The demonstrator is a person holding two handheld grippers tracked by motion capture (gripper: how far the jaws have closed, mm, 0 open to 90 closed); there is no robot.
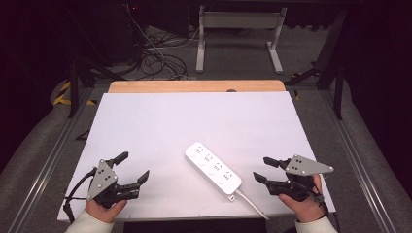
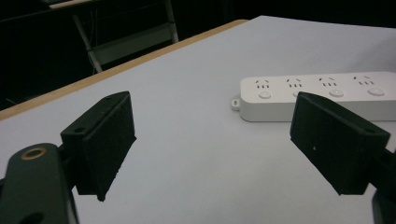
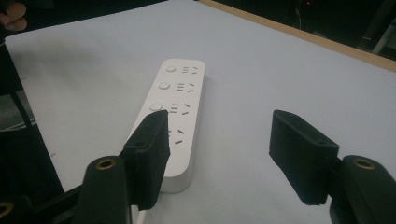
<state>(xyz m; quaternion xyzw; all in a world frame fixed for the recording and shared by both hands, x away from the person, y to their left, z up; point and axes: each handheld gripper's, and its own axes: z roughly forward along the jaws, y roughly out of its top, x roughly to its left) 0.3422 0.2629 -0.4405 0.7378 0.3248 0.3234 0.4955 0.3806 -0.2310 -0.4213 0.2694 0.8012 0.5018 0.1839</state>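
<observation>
Both claws hang spread and empty — the left claw (image 1: 132,167) and right claw (image 1: 263,169) flank the white power strip (image 1: 213,170), which lies on the desk (image 1: 160,121) between them. Approach stage, by the look; next comes closing in on the strip's ends.

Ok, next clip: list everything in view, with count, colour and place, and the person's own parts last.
power strip: one, white, four sockets, lying diagonally near the table's front edge between the grippers
cord: one, white, running off the strip's near end over the front edge
table: one, white top with a wooden strip at the far edge
desk frame: one, white, on the floor beyond
floor cables: several, dark
left gripper: black, open, front left
right gripper: black, open, front right
</observation>
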